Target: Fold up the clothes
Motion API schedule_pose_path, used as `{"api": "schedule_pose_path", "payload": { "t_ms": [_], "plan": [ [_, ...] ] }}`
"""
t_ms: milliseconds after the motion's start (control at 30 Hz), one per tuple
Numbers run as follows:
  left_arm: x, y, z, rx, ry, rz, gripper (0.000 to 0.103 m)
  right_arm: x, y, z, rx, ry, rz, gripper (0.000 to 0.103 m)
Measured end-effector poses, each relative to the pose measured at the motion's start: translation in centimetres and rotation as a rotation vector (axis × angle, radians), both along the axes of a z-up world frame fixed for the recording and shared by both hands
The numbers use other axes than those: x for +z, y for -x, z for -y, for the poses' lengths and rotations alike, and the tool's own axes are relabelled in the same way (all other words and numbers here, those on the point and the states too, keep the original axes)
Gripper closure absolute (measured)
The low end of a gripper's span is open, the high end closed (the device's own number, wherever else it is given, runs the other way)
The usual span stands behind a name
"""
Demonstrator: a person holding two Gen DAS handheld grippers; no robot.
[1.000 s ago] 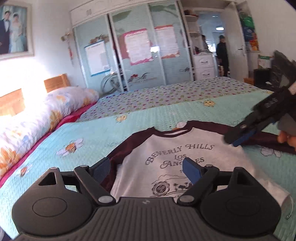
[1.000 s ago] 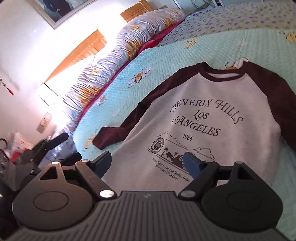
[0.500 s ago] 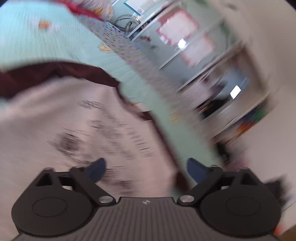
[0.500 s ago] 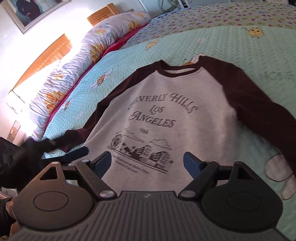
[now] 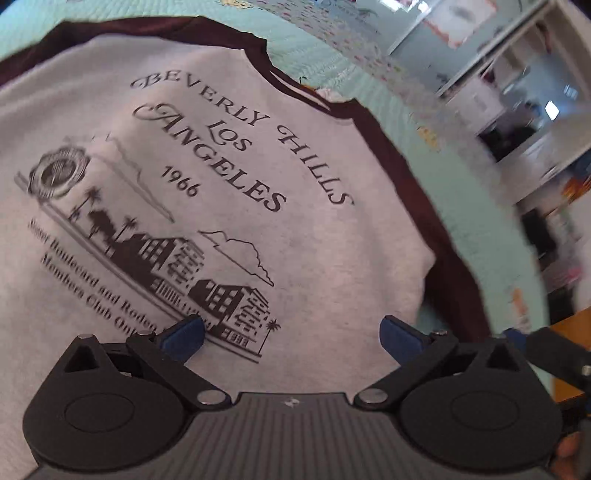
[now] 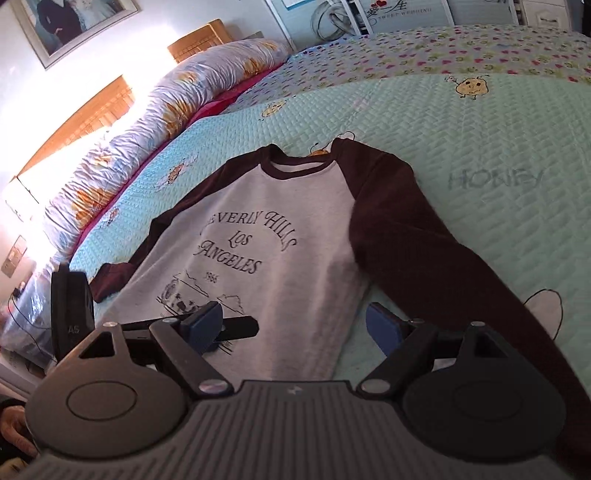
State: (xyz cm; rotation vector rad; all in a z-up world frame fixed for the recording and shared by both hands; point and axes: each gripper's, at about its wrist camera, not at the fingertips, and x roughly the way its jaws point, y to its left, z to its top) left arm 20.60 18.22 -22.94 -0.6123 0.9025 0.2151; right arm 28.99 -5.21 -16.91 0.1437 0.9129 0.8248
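Observation:
A grey raglan sweatshirt (image 6: 280, 258) with dark maroon sleeves and a "Beverly Hills Los Angeles" print lies flat, front up, on the bed. Its right-hand sleeve (image 6: 424, 251) runs down along the body, and the other sleeve (image 6: 110, 277) stretches out to the left. My left gripper (image 5: 291, 338) hovers open, close above the printed chest (image 5: 221, 192), nothing between its blue pads. My right gripper (image 6: 293, 328) is open over the lower right hem, where body and sleeve meet. The left tool's black housing (image 6: 70, 314) shows at the shirt's left side.
The shirt rests on a mint-green quilt (image 6: 480, 147) with bee prints. A rolled floral duvet (image 6: 147, 122) and a wooden headboard (image 6: 92, 118) line the left side. A heart-patterned cover (image 6: 443, 48) lies farther back, with wardrobe doors (image 6: 388, 14) behind it.
The left gripper swung from a level view across the bed to a close, downward view of the shirt's chest. The right gripper shifted right, toward the lower right hem. Both stayed open.

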Motion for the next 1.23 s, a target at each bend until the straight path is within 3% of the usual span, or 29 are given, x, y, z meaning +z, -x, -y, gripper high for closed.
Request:
{"api": "schedule_pose_path", "payload": {
  "t_ms": [67,167,267,433,500,600,633,700,867,1033,1067,1133,1167,1200,1233],
  "plan": [
    [-0.1,-0.3,1.1,0.019,-0.067,-0.022,0.000,-0.6,-0.5,0.5,0.003,0.014,-0.016,0.018],
    [-0.5,0.5,2.4,0.075,-0.152,0.008,0.000,-1.3,-1.2,1.5,0.004,0.020,-0.044,0.018],
    [-0.3,-0.1,3.1,0.125,-0.194,-0.028,0.000,-1.7,-1.6,2.2,0.014,0.023,-0.057,0.018],
    [-0.6,-5.7,4.1,0.074,-0.288,-0.248,0.000,-2.3,-2.1,3.2,0.049,0.043,-0.068,0.018],
    [-0.8,-7.1,4.3,0.063,-0.321,-0.307,0.000,-2.0,-2.0,2.5,0.108,0.105,0.001,0.018],
    [-0.3,-7.7,3.3,0.118,-0.269,-0.363,0.000,-1.4,-2.1,0.2,0.185,0.217,0.179,0.018],
    [0.2,-7.5,2.8,0.143,-0.264,-0.376,0.000,-1.3,-2.5,-0.2,0.204,0.204,0.179,0.018],
    [2.0,-6.7,2.2,0.197,-0.307,-0.378,0.017,-1.1,-3.4,-1.1,0.241,0.177,0.179,0.018],
    [7.8,-3.4,2.9,0.276,-0.607,-0.369,0.016,-0.2,-3.5,0.1,0.239,0.099,0.184,0.018],
    [11.6,0.3,4.8,0.348,-0.679,-0.339,0.016,0.3,-2.6,2.3,0.216,0.056,0.203,0.018],
    [11.8,0.9,5.2,0.358,-0.686,-0.340,0.021,0.3,-2.4,3.0,0.203,0.049,0.212,0.018],
    [11.5,1.9,5.7,0.372,-0.690,-0.365,0.049,0.3,-2.1,4.2,0.176,0.043,0.223,0.018],
    [11.2,2.1,5.8,0.385,-0.675,-0.384,0.073,0.3,-2.4,4.1,0.171,0.048,0.224,0.018],
    [10.7,2.1,5.5,0.399,-0.644,-0.403,0.089,0.3,-2.7,4.1,0.166,0.053,0.225,0.018],
    [10.1,2.2,5.1,0.412,-0.609,-0.420,0.089,0.3,-3.0,4.1,0.161,0.058,0.226,0.018]
  ]
}}
